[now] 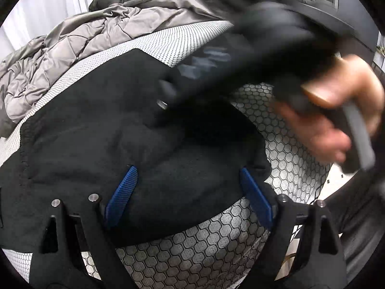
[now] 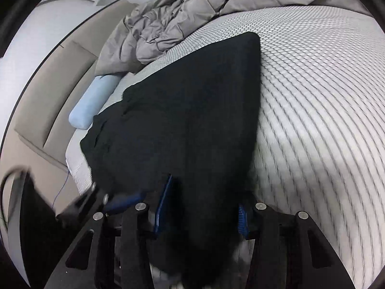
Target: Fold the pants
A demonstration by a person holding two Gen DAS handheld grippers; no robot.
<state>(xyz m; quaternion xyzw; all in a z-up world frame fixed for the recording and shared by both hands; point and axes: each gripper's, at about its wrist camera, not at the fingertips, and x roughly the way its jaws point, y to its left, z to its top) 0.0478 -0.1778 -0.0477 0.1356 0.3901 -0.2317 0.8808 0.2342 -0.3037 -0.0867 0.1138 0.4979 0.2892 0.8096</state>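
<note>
Your left tool (image 1: 189, 192) stands with its blue pads wide apart, the rounded near edge of the black pants (image 1: 101, 130) lying between them, the pads not pressing on it. Your right tool (image 2: 204, 207) is partly apart, with black cloth running down between its pads; whether they pinch it, you cannot tell. The pants (image 2: 187, 110) are plain black, soft and matte, lying flat in a broad wedge on the mattress (image 2: 312, 96), which has a white cover with a dark hexagon pattern. One stitched hem shows along the left edge in the left view. Your right hand (image 1: 336, 110), blurred, holds its tool's handle just above the cloth. Farther back, a rumpled grey quilt (image 1: 72, 48) is heaped on the mattress, and a pale blue pillow (image 2: 91, 106) lies beside the pants.
</note>
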